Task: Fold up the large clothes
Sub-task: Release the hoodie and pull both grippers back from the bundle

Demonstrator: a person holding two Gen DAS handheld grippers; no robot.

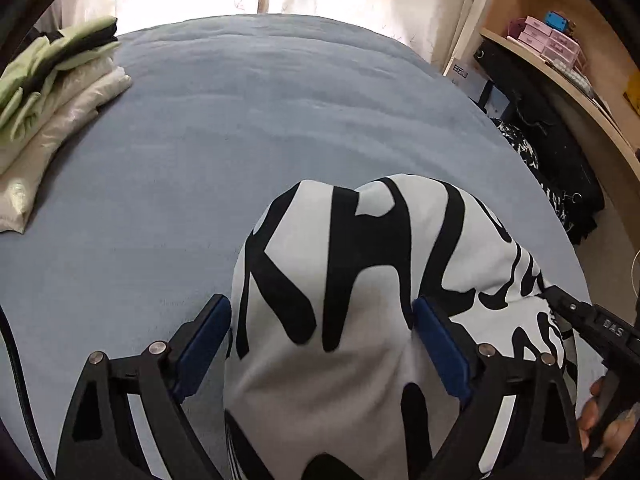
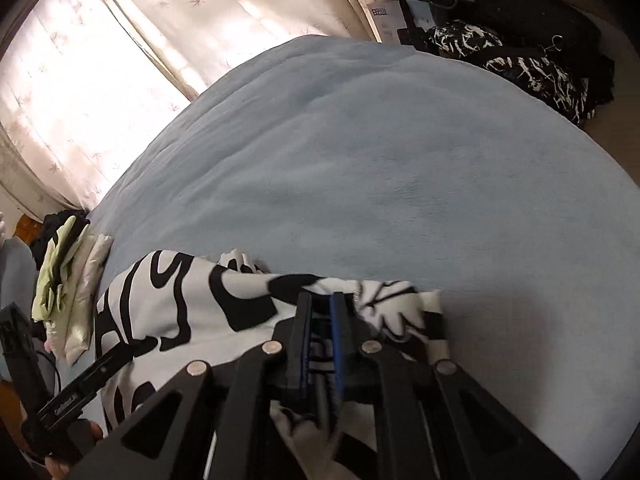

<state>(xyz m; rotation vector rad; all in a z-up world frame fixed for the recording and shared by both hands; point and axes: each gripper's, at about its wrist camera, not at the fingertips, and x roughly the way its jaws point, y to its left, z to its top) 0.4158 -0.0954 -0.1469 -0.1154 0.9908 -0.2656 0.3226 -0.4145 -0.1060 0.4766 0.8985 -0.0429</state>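
Note:
A white garment with bold black lettering (image 1: pixel 340 280) lies bunched on the blue bed cover (image 1: pixel 240 140). My left gripper (image 1: pixel 320 340) stands wide open, its blue pads (image 1: pixel 204 344) on either side of a raised hump of the cloth; I cannot tell whether they touch it. My right gripper (image 2: pixel 320 308) is shut on a fold of the same garment (image 2: pixel 180 300), with cloth pinched between its narrow blue pads. In the left wrist view the right gripper (image 1: pixel 554 294) comes in from the right edge, its tip on the garment, with a hand behind it.
A stack of folded clothes (image 1: pixel 52 92), green on cream, sits at the bed's left side (image 2: pixel 68 280). A dark black-and-white garment (image 2: pixel 520 64) lies off the far right edge. Curtains hang behind the bed, and a wooden shelf (image 1: pixel 560 72) stands at the right.

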